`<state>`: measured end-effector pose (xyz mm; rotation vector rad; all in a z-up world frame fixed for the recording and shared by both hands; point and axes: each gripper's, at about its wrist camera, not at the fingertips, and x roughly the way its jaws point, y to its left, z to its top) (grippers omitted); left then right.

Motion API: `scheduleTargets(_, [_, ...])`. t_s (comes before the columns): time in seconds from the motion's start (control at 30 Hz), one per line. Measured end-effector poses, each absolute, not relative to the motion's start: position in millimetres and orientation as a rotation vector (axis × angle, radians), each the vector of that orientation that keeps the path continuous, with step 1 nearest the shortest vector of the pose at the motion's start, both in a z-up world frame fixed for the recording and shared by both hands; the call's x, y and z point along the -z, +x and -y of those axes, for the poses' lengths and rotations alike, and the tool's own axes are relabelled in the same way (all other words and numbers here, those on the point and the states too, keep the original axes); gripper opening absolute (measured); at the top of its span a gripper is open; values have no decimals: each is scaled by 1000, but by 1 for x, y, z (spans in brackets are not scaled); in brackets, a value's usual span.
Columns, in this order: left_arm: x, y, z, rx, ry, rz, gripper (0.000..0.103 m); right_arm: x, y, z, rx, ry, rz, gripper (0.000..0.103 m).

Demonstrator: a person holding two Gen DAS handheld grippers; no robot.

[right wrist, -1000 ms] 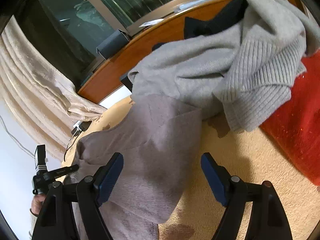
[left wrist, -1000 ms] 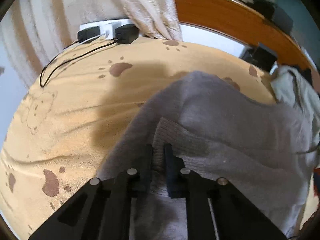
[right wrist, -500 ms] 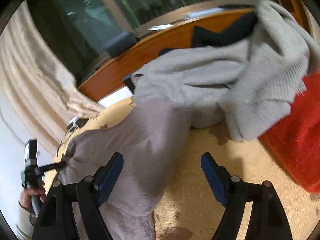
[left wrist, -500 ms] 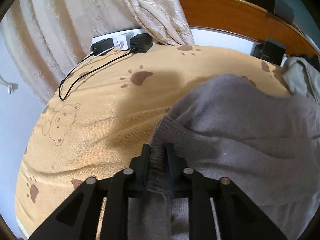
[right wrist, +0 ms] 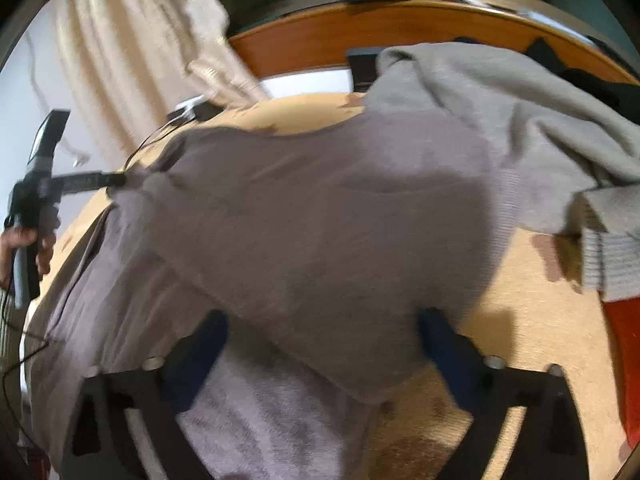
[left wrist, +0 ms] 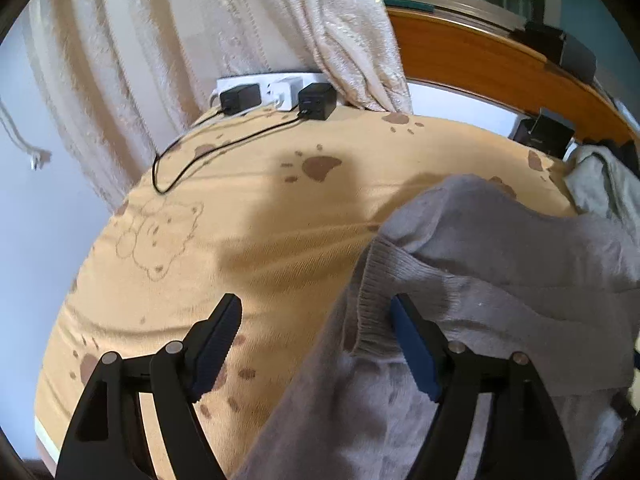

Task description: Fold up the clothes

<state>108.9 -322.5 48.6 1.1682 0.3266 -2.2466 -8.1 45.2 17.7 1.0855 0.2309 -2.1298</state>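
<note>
A mauve-grey knit sweater (left wrist: pixel 500 260) lies partly folded on the tan paw-print bedspread (left wrist: pixel 260 220). My left gripper (left wrist: pixel 316 340) is opening over the sweater's left edge. The ribbed hem (left wrist: pixel 372 292) lies loose beside its right finger (left wrist: pixel 412 352), and no pad presses on it. In the right wrist view, which is blurred, the same sweater (right wrist: pixel 320 220) fills the middle. My right gripper (right wrist: pixel 322 344) is opening wide with the folded edge between its fingers, not pinched. The left gripper (right wrist: pixel 80 180) shows there at the sweater's far left corner, held by a hand (right wrist: pixel 24 240).
A light grey ribbed sweater (right wrist: pixel 520 112) is heaped at the back right, partly over the mauve one. A red cloth (right wrist: pixel 624 360) lies at the right edge. A power strip with chargers (left wrist: pixel 276 94) and a black cable sits by the curtain (left wrist: pixel 200 40). A wooden headboard (left wrist: pixel 460 56) runs behind.
The left jaws were shut on the ribbed hem and have let it go, drawing back a little. The right gripper rolled, swung left over the sweater, and opened wider.
</note>
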Motion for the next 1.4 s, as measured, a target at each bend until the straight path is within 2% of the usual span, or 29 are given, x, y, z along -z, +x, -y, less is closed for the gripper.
scheduleTargets(0.17, [-56, 141, 328, 2231, 1152, -372, 80, -13, -1, -35, 2161, 1087, -331, 102])
scheduleTargets(0.4, [-67, 199, 324, 2210, 1135, -332, 80, -14, -5, -37, 2163, 1088, -315, 102])
scheduleTargets(0.6, [-53, 244, 283, 2267, 1269, -289, 81, -14, -4, -37, 2168, 1089, -315, 102])
scheduleTargets(0.83, [-28, 253, 222, 2351, 1373, -143, 84, -15, -4, -39, 2173, 1090, -309, 102])
scheduleTargets(0.97, [-8, 232, 207, 2246, 1403, 44, 85, -15, -3, -41, 2175, 1090, -302, 102])
scheduleTargets(1.03, [-9, 227, 214, 2254, 1372, 18, 86, -15, -3, -42, 2175, 1090, -292, 102])
scheduleTargets(1.13, [-10, 228, 236, 2268, 1377, -132, 85, -15, -4, -43, 2174, 1090, -283, 102])
scheduleTargets(1.2, [-8, 233, 250, 2259, 1379, -234, 69, -15, -4, -42, 2176, 1091, -286, 102])
scheduleTargets(1.23, [-8, 237, 256, 2263, 1376, -292, 65, -15, -3, -42, 2177, 1091, -290, 102])
scheduleTargets(1.27, [-9, 241, 262, 2267, 1372, -349, 55, -15, -3, -41, 2178, 1091, -293, 102])
scheduleTargets(1.3, [-10, 245, 269, 2270, 1368, -407, 37, -15, -3, -41, 2179, 1091, -295, 102])
scheduleTargets(1.33, [-11, 248, 274, 2248, 1363, -407, 25, -15, -3, -41, 2180, 1092, -296, 102])
scheduleTargets(1.37, [-13, 251, 280, 2252, 1354, -450, 20, -15, -3, -41, 2179, 1092, -297, 102])
scheduleTargets(1.4, [-14, 254, 286, 2256, 1344, -494, 18, -15, -4, -41, 2179, 1092, -296, 102])
